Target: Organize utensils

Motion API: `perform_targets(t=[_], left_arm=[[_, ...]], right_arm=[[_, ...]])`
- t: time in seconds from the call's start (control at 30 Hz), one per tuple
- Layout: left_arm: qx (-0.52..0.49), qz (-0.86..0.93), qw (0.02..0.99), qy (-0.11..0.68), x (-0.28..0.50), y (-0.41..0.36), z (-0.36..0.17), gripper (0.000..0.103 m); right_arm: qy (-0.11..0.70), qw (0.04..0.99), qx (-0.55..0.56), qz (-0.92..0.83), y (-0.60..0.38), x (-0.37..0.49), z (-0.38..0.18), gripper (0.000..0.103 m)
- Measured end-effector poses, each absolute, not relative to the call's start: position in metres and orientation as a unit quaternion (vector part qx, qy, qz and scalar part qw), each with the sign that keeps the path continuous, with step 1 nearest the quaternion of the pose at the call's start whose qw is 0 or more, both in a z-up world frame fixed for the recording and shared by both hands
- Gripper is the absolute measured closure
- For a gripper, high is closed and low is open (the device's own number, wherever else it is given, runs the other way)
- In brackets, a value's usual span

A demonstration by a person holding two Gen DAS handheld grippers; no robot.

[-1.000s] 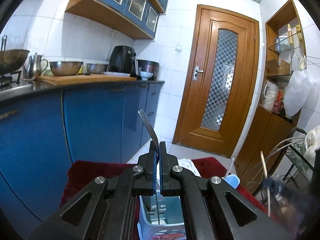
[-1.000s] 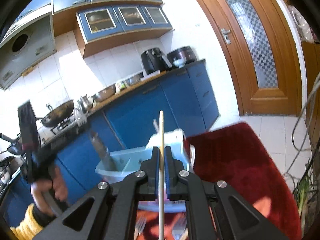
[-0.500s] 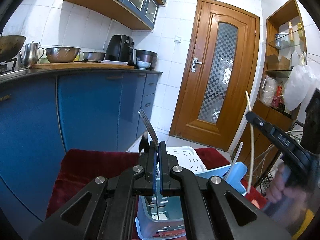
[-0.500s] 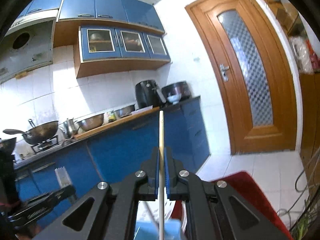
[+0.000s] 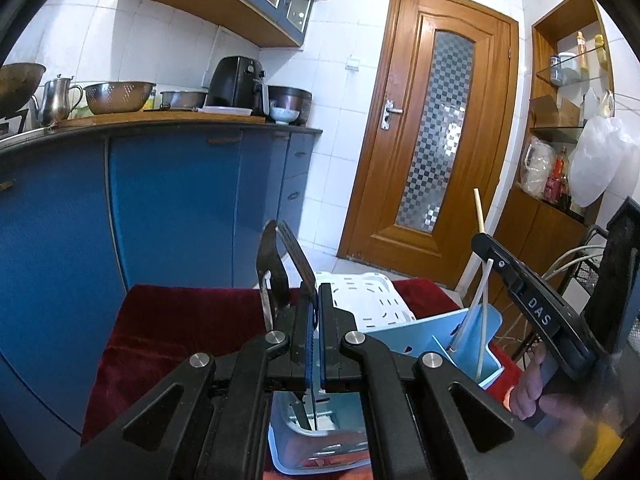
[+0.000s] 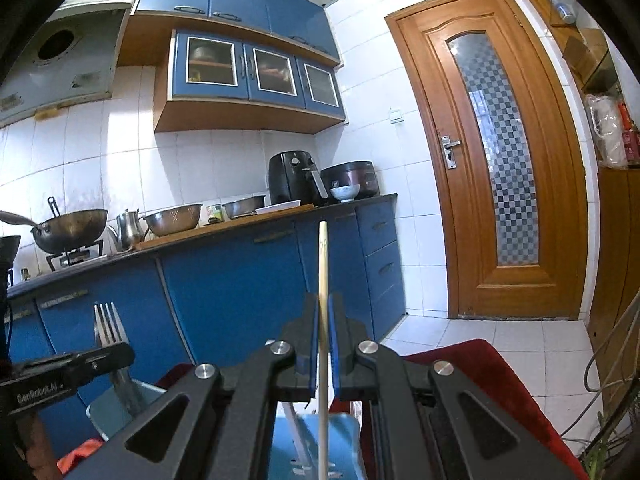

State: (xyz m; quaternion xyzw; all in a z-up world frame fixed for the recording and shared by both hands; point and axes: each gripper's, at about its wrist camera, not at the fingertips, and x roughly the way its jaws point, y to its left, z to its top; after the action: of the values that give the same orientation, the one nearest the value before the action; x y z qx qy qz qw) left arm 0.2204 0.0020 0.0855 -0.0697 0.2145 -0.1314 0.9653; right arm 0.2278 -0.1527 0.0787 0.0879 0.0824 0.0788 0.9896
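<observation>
The pale blue caddy is sitting on the red cloth, already holding one white stick. The left gripper is clamping a fork over it; the right gripper is pinching a chopstick, neither yet dropped in.

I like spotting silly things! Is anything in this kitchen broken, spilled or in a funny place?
Nothing looks broken or spilled. One odd thing: the light blue plastic utensil caddy sits low on a dark red cloth, not on the counter. The left gripper pinches a metal fork; the right gripper pinches a pale wooden chopstick.
</observation>
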Motion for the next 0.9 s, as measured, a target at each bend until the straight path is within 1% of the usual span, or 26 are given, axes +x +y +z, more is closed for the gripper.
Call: perform_targets(t=[0.03, 0.1, 0.13, 0.17, 0.23, 0.27, 0.3, 0.33, 0.37, 0.67, 0.9], left_arm=[[-0.070, -0.131, 0.964, 0.219, 0.221, 0.002, 0.085, 0.103], [-0.071, -0.130, 0.963, 0.227, 0.221, 0.001, 0.084, 0.100], [-0.073, -0.131, 0.962, 0.229, 0.221, 0.001, 0.084, 0.094], [-0.074, -0.131, 0.962, 0.230, 0.220, 0.001, 0.085, 0.086], [-0.075, -0.133, 0.961, 0.229, 0.216, 0.000, 0.087, 0.076], [-0.075, -0.134, 0.961, 0.229, 0.214, 0.000, 0.088, 0.071], [-0.073, -0.134, 0.961, 0.230, 0.212, -0.001, 0.090, 0.069], [-0.071, -0.134, 0.961, 0.230, 0.210, -0.002, 0.091, 0.066], [-0.068, -0.134, 0.961, 0.231, 0.207, -0.003, 0.092, 0.065], [-0.055, -0.138, 0.962, 0.230, 0.183, -0.007, 0.107, 0.063], [-0.052, -0.145, 0.962, 0.225, 0.157, -0.004, 0.122, 0.063]], right_arm=[[0.084, 0.989, 0.087, 0.079, -0.153, 0.226, 0.078, 0.097], [0.087, 0.989, 0.086, 0.080, -0.152, 0.225, 0.078, 0.097], [0.091, 0.989, 0.085, 0.079, -0.152, 0.224, 0.078, 0.097], [0.093, 0.989, 0.085, 0.079, -0.152, 0.223, 0.079, 0.096], [0.102, 0.987, 0.087, 0.086, -0.153, 0.222, 0.080, 0.093], [0.105, 0.987, 0.088, 0.088, -0.153, 0.222, 0.080, 0.082], [0.107, 0.985, 0.093, 0.096, -0.154, 0.220, 0.081, 0.070], [0.109, 0.984, 0.095, 0.101, -0.155, 0.219, 0.081, 0.067], [0.109, 0.984, 0.096, 0.102, -0.155, 0.217, 0.082, 0.067], [0.099, 0.985, 0.098, 0.098, -0.162, 0.186, 0.103, 0.065], [0.110, 0.981, 0.116, 0.111, -0.168, 0.160, 0.118, 0.065]])
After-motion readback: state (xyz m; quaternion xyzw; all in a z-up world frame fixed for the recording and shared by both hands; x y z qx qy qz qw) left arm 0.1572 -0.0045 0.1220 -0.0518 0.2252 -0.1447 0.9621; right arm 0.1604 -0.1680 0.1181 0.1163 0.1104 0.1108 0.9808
